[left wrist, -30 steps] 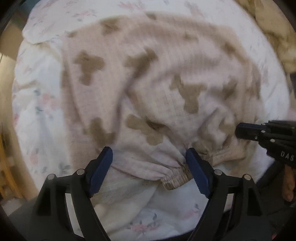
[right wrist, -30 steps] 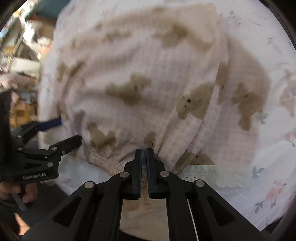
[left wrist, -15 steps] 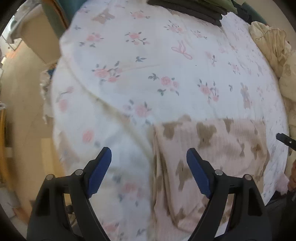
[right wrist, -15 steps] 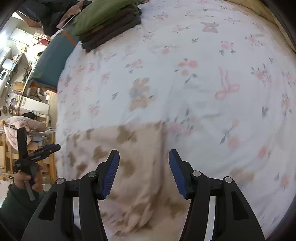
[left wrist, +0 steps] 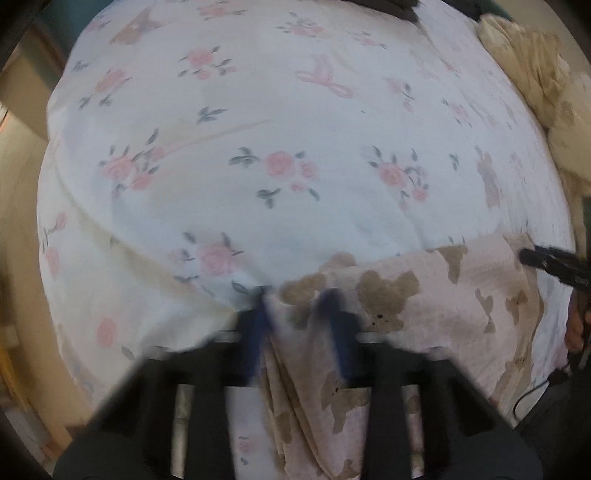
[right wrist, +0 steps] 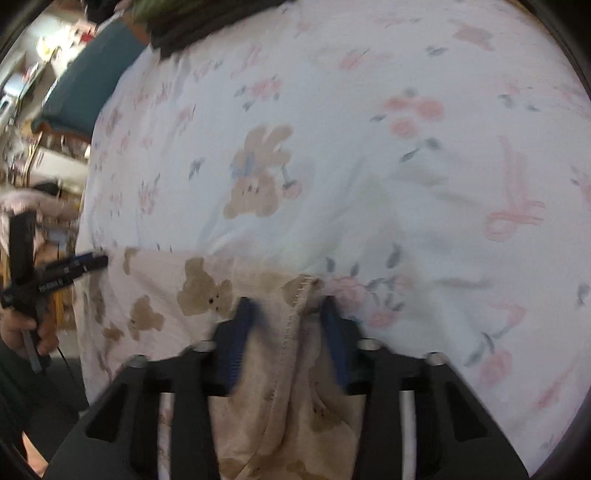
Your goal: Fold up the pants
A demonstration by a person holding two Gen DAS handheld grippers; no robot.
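The pale pink pants (left wrist: 424, 317) with brown bear prints lie folded along the near edge of the floral bed sheet (left wrist: 295, 166). My left gripper (left wrist: 295, 306) straddles their left corner with blue pads blurred and a narrow gap between them, cloth in the gap. My right gripper (right wrist: 286, 314) straddles the right corner of the pants (right wrist: 166, 295), where a stitched hem bunches between the partly closed pads. Each gripper shows at the edge of the other's view.
A stack of dark folded clothes (right wrist: 207, 26) lies at the far side of the bed. A cream blanket (left wrist: 535, 74) sits at the right edge. A teal cushion (right wrist: 81, 85) and room clutter lie off the bed's left side.
The pants went from bunched up close to lying folded at the bed's near edge. Both grippers, wide open half a second ago, have dropped onto the far corners and are narrowing on the cloth.
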